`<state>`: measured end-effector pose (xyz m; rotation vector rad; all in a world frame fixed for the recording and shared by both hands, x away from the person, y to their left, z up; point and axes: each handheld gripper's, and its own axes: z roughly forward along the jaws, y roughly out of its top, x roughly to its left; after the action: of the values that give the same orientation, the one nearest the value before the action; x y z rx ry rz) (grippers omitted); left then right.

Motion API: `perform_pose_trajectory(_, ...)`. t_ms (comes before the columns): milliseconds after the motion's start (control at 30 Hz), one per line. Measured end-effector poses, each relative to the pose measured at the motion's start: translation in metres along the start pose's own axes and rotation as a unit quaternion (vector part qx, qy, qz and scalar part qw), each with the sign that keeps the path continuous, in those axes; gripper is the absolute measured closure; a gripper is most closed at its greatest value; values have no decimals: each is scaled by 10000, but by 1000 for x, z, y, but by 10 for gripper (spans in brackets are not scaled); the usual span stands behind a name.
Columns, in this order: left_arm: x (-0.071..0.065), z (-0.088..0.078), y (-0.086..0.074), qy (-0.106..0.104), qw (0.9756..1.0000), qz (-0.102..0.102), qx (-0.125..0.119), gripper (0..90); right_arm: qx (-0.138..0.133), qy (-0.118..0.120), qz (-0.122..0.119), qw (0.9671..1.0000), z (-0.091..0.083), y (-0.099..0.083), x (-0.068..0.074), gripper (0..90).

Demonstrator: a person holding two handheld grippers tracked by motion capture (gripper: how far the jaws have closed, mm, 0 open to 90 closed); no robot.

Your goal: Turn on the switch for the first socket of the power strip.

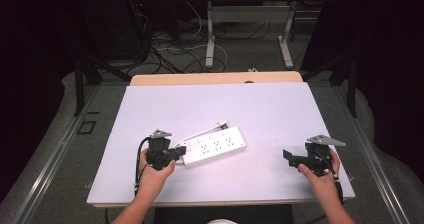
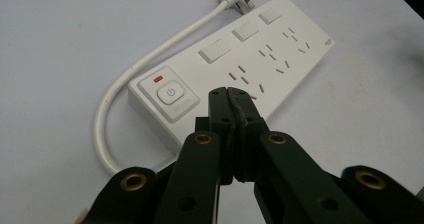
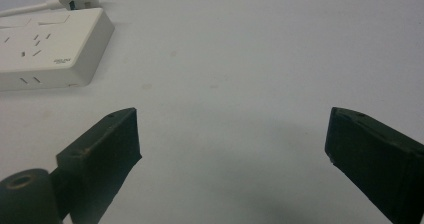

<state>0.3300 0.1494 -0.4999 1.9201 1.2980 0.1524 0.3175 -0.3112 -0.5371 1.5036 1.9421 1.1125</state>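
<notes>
A white power strip [image 1: 215, 146] lies on the white table top [image 1: 260, 109], with three rocker switches, a round power button [image 2: 170, 92] under a small red light, and its cord looping round to a plug [image 1: 222, 124]. My left gripper [image 1: 176, 153] is shut, with nothing between the jaws. In the left gripper view its tips [image 2: 229, 92] hover just over the strip's near end, right beside the power button. My right gripper [image 1: 287, 155] rests at the table's right front, open and empty. In the right gripper view the strip's end [image 3: 55, 49] lies off to its upper left.
The table's wooden back edge [image 1: 215, 78] shows beyond the white top. Behind it are cables on the floor [image 1: 170, 49] and the legs of another table [image 1: 210, 34]. A metal rail [image 1: 45, 159] runs along the left side.
</notes>
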Motion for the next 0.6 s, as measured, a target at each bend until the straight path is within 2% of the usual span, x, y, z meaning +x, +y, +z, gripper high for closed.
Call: perform_pose_trajectory(600,-6,20,20,17,9998,-204,-50,896,-24,-17,78,10000,1,-1,0,70)
